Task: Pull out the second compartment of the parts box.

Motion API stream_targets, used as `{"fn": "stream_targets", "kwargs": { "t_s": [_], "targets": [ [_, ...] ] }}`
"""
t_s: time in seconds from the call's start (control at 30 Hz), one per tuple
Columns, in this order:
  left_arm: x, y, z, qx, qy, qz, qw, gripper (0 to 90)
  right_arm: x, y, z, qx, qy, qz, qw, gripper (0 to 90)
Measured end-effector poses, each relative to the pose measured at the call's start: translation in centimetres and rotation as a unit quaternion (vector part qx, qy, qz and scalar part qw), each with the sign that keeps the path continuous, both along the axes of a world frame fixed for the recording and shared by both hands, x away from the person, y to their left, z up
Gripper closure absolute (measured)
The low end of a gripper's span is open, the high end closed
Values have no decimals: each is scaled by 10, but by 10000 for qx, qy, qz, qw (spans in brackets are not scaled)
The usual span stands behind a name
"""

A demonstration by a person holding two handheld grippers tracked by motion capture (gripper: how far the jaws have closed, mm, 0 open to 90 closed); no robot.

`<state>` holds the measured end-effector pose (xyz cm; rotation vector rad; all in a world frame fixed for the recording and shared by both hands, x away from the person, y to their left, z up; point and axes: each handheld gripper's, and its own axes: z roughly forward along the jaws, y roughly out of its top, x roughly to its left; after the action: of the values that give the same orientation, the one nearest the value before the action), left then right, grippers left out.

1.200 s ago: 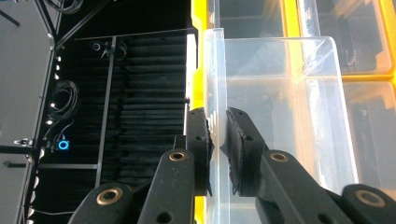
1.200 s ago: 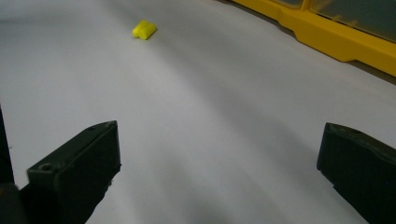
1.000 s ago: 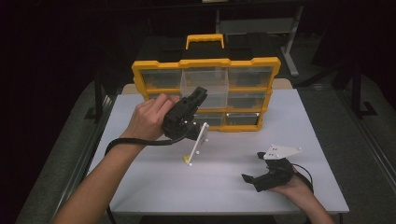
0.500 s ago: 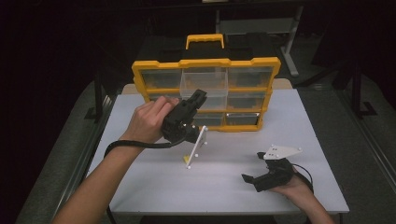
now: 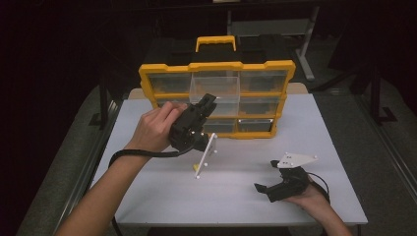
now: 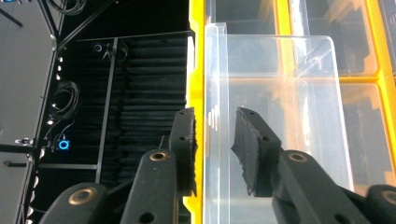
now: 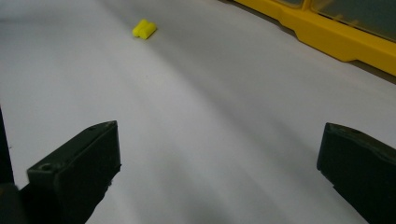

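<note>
Left gripper view: the clear drawer's [image 6: 275,93] side wall stands between the left tool's [image 6: 215,154] just-loosened, parted jaws.

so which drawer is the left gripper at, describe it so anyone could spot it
Find the yellow organizer standing upright at the back of the white table. The drawer is the clear one in the middle of its top row, where the left gripper reaches. Unlike its neighbours, which sit flush, it sticks out toward the person.
</note>
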<state>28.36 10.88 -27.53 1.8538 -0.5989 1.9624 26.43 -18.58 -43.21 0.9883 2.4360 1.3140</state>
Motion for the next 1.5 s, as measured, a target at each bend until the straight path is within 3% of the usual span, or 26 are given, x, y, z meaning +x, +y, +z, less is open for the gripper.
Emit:
{"fn": "stream_targets", "kwargs": {
  "t_s": [0.33,0.8,1.5],
  "targets": [
    [-9,8,-9,-40,35,-76,10000,491,2,2,0,23,7,4,10000,0],
    [-21,29,-39,-148,161,-6,9998,323,6,7,0,11,26,32,10000,0],
    [-25,49,-87,-133,499,318,9982,234,4,4,0,-4,-19,57,10000,0]
  ]
}}
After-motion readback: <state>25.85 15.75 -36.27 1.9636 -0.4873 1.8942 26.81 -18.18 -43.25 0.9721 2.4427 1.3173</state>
